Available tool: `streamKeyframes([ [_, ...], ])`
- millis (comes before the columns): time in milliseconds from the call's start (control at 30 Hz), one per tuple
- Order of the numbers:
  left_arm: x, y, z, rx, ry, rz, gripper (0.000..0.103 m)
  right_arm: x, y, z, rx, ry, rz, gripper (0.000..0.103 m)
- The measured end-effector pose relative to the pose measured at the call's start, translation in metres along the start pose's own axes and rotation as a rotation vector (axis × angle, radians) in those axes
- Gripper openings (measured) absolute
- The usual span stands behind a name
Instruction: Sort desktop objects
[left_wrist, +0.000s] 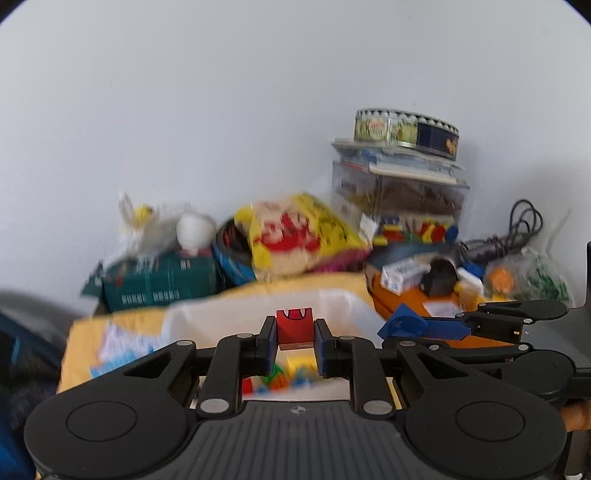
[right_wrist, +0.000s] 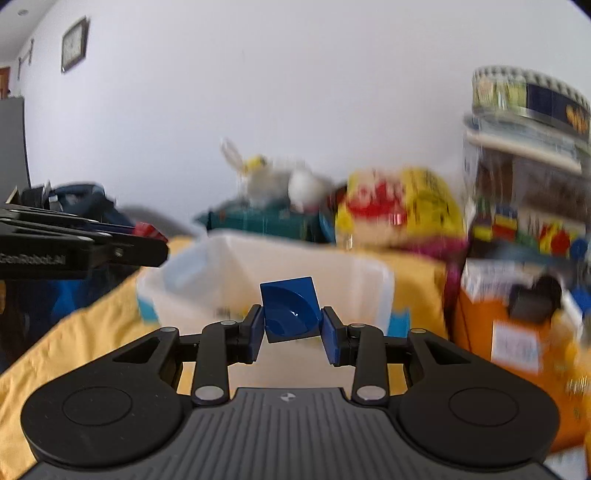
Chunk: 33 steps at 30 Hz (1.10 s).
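Wall clock (right_wrist: 75, 44), yellow cloth (right_wrist: 74, 343).

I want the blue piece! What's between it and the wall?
In the right wrist view, a white bin sits behind the blue piece, then a teal box.

left tool (left_wrist: 295, 341): jaws pinched on a red block (left_wrist: 294, 326), tilted slightly downward | right tool (right_wrist: 293, 332): jaws pinched on a blue piece (right_wrist: 290, 314), tilted slightly downward | tools side by side, apart

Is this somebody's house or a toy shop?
Probably a room in a home, at a cluttered play table: a yellow cloth covers it, a snack bag and round tin sit by the wall, and a framed picture hangs there.
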<state>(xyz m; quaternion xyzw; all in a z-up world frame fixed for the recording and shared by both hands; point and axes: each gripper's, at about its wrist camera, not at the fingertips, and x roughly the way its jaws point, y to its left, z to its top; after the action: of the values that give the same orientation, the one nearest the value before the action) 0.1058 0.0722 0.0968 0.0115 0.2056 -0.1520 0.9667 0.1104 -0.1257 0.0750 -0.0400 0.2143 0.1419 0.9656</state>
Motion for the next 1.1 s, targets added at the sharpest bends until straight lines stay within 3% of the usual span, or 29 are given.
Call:
streamKeyframes([
  [200,0.030,0.011,0.025,0.009,-0.023,0.054,0.023,0.026,-0.004,0.037,-0.005,-0.039,-0.026,0.037],
  [400,0.093,0.024,0.010,-0.046,0.105,0.100,0.023,0.065,-0.015,0.036,0.039,0.052,-0.050,0.037],
  [633,0.126,0.024,-0.017,-0.007,0.214,0.113,0.024,0.098,-0.015,0.014,0.027,0.157,-0.080,0.037],
  [733,0.128,0.026,-0.023,-0.007,0.236,0.127,0.028,0.099,-0.018,0.009,0.057,0.181,-0.073,0.039],
  [833,0.125,0.028,-0.025,-0.020,0.232,0.100,0.046,0.096,-0.016,0.007,0.043,0.183,-0.080,0.041],
  [1000,0.114,0.024,-0.020,-0.009,0.216,0.110,0.051,0.090,-0.013,0.012,0.037,0.166,-0.082,0.048],
  [1100,0.095,0.015,-0.011,0.029,0.153,0.139,0.060,0.082,-0.011,0.017,0.023,0.154,-0.085,0.057],
])
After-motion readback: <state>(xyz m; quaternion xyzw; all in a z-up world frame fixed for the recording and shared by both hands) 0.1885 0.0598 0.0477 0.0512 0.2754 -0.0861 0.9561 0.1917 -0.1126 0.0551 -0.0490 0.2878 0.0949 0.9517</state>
